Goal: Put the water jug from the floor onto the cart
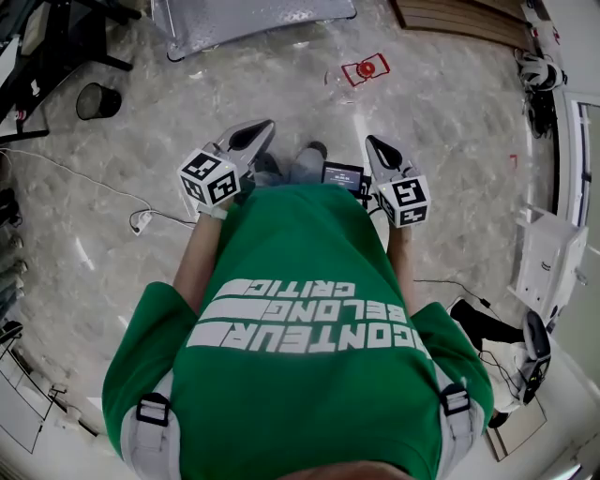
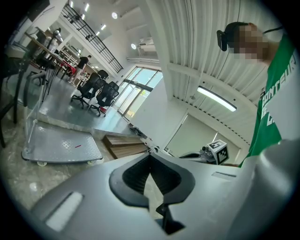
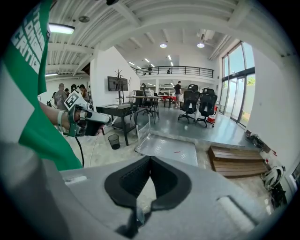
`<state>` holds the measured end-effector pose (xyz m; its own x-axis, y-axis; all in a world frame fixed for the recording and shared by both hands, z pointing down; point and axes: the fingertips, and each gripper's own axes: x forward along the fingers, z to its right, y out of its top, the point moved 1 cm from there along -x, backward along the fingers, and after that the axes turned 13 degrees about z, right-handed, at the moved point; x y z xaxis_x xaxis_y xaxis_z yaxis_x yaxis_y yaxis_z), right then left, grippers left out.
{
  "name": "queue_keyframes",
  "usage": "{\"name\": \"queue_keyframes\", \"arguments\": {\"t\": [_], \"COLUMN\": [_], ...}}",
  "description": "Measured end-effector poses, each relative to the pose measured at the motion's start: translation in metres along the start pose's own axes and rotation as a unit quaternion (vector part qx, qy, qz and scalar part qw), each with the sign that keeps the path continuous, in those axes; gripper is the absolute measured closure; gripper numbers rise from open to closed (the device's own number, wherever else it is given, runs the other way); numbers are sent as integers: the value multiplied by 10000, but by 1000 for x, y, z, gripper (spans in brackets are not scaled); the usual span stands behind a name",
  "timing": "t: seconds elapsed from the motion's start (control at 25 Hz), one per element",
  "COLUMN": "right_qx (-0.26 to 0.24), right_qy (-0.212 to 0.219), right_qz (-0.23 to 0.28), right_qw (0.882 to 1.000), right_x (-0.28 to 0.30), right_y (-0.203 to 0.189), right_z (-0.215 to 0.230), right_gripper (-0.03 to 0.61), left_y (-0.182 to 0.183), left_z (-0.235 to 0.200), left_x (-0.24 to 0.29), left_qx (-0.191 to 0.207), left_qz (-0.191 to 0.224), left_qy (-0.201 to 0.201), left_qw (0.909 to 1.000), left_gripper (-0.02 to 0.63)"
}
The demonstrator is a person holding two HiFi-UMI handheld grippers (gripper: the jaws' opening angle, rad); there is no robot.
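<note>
Head view, looking down past the person's green T-shirt [image 1: 309,281]: the left gripper [image 1: 255,134] and the right gripper [image 1: 377,148] are held out side by side at waist height, each pair of fingers pressed together with nothing between them. The clear water jug with a red cap [image 1: 366,67] sits on the pale marbled floor [image 1: 281,89] ahead of the person's shoes. It is well apart from both grippers and lies between them and the flat grey metal cart [image 1: 253,23] at the top edge. A black round wastebasket [image 1: 97,100] stands off to the left.

Left gripper view: the left gripper's [image 2: 150,157] dark pads meet at their tips and are empty. Beyond them the cart [image 2: 61,146] rests on the floor, with low wooden steps [image 2: 123,145] beside it and the right gripper's marker cube [image 2: 218,152] just to the right. I cannot find the jug here.

Right gripper view: the right gripper's [image 3: 149,159] fingers are likewise closed on nothing. The cart [image 3: 168,147] lies straight ahead, the wastebasket [image 3: 114,140] to its left, the wooden steps [image 3: 236,161] to its right, and the left gripper [image 3: 84,119] is at the far left.
</note>
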<state>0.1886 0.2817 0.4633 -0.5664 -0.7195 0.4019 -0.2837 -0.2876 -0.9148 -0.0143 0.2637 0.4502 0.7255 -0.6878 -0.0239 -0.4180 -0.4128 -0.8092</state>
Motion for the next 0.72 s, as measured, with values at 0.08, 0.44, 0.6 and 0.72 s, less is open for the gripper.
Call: {"name": "queue_keyframes", "arguments": {"t": [0.08, 0.44, 0.6, 0.72], "right_qx": [-5, -15, -46, 13], "right_qy": [3, 127, 157, 135], "right_qz": [-10, 0, 37, 14], "right_qw": [10000, 9999, 9999, 9999], "right_x": [3, 31, 44, 52], "right_y": [1, 4, 16, 16], "right_z": [2, 10, 21, 30], "right_gripper": [586, 586, 586, 586], "left_y": [0, 8, 15, 18], "left_z": [1, -15, -22, -30], "left_x": [2, 4, 13, 22], "left_qx": [-9, 11, 32, 30], "left_qz": [0, 18, -49, -105], "left_qy": [-19, 114, 89, 95], "left_qw": [10000, 9999, 9999, 9999], "left_gripper": [600, 600, 600, 600]}}
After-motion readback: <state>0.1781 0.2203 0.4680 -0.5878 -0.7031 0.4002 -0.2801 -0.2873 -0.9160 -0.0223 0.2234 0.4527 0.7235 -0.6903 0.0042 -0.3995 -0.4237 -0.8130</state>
